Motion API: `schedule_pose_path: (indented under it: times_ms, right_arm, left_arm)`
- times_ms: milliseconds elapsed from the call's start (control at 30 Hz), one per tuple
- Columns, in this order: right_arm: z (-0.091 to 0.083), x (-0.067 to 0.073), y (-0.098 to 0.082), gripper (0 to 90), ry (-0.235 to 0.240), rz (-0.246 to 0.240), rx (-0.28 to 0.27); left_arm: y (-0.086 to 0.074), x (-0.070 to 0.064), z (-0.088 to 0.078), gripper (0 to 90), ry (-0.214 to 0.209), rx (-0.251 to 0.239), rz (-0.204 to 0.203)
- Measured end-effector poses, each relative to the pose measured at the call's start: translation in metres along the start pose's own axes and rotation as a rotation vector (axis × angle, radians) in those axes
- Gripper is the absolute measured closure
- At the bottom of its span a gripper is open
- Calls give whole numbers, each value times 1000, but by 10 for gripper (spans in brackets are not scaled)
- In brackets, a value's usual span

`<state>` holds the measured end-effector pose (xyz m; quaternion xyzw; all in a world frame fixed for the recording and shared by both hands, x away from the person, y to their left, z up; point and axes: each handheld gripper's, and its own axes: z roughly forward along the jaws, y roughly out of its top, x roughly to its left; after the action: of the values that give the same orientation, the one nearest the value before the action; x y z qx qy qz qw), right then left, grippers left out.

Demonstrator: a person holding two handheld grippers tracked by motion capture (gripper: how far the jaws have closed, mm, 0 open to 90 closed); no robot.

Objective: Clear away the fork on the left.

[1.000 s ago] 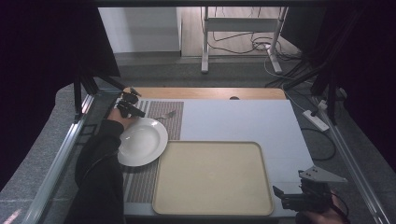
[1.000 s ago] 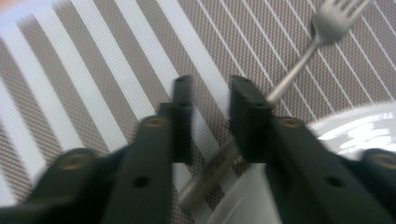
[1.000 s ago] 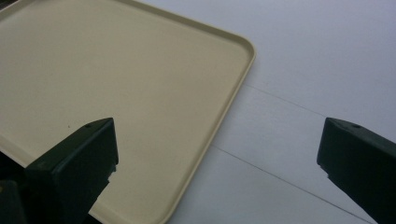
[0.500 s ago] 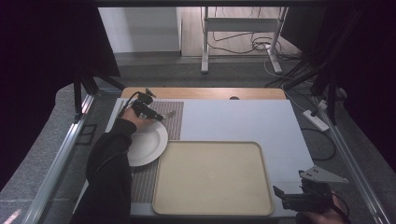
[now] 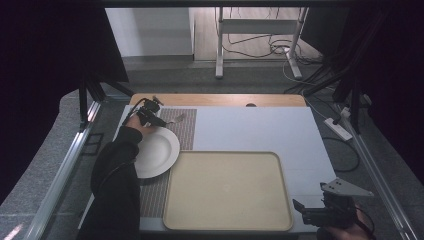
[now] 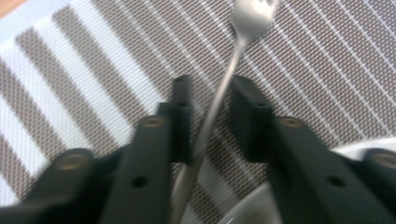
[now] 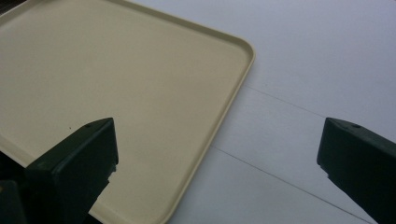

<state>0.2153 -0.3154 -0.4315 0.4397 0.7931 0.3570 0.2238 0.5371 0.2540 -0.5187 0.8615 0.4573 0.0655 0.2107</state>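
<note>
Two tongs at work: my left tongs point(image 6: 208, 100) straddle the fork point(image 6: 219, 88) handle, not yet clamped; right tongs point(image 7: 217, 154) hang wide open beside the tray point(image 7: 116, 79). Next, I'd judge: squeeze, lift.

Tray point(image 5: 227, 192) bare – open passage above; plate point(image 5: 155, 150) and fork point(image 6: 219, 93) crowd the striped mat point(image 5: 185, 127)

no readable text, labels or numbers
</note>
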Motion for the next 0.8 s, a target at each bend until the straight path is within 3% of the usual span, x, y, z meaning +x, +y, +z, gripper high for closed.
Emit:
schedule_pose_path:
  times_ms: [67, 133, 233, 567, 667, 800]
  right_arm:
    - [0, 0, 0, 0, 1, 1, 0]
    - [0, -1, 0, 0, 1, 5, 1]
    - [0, -1, 0, 0, 0, 6, 1]
    - [0, -2, 0, 0, 3, 14, -4]
    - [-1, -1, 0, 0, 2, 14, -4]
    - [0, -1, 0, 0, 0, 13, -4]
  left_arm:
    - [-4, 4, 0, 785, -27, -21, -15]
    - [-5, 6, -1, 809, -51, -22, -6]
    - [-4, 5, -1, 849, -45, -15, -7]
    - [-10, 15, -14, 850, 143, 16, -25]
    - [-16, 22, -25, 850, 175, 22, -47]
    - [-23, 28, -40, 850, 187, 15, -66]
